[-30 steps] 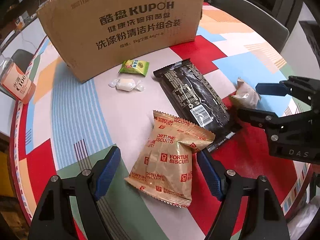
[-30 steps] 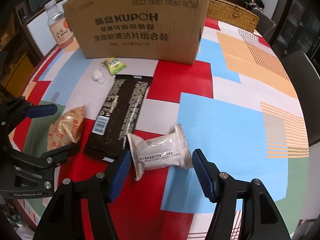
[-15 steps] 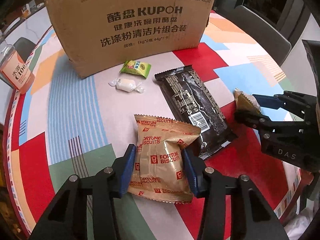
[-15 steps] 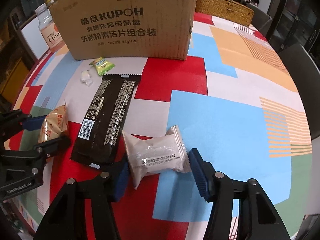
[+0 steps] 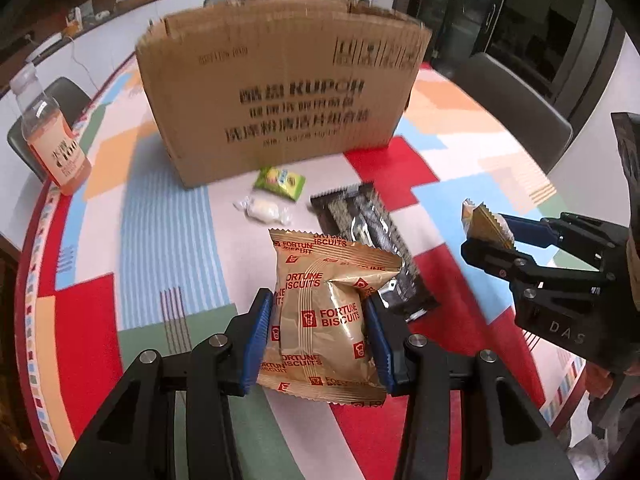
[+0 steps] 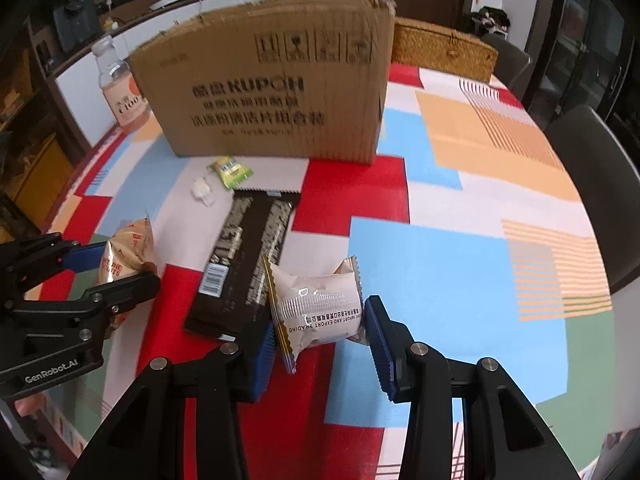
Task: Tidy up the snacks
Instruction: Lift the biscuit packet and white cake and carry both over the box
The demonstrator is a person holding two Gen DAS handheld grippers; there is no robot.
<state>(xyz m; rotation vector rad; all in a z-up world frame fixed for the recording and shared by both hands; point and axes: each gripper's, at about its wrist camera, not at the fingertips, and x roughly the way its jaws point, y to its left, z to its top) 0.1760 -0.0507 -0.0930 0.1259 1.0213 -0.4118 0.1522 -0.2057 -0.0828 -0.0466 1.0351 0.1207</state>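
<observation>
The left gripper (image 5: 320, 344) is clamping a tan Fortune Biscuits packet (image 5: 324, 316) at lower centre, its fingers (image 5: 260, 340) pressing both sides. The right gripper (image 6: 320, 344) is pinching a white wrapped pastry (image 6: 316, 308). The cardboard box (image 5: 280, 92) is standing upright at upper centre on the surface (image 5: 168, 208), its contents hidden.

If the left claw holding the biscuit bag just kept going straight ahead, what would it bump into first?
Probably the cardboard box: the left gripper, shut on the Fortune Biscuits bag, looks lifted enough to pass over the white candy. Depth is unclear.
</observation>
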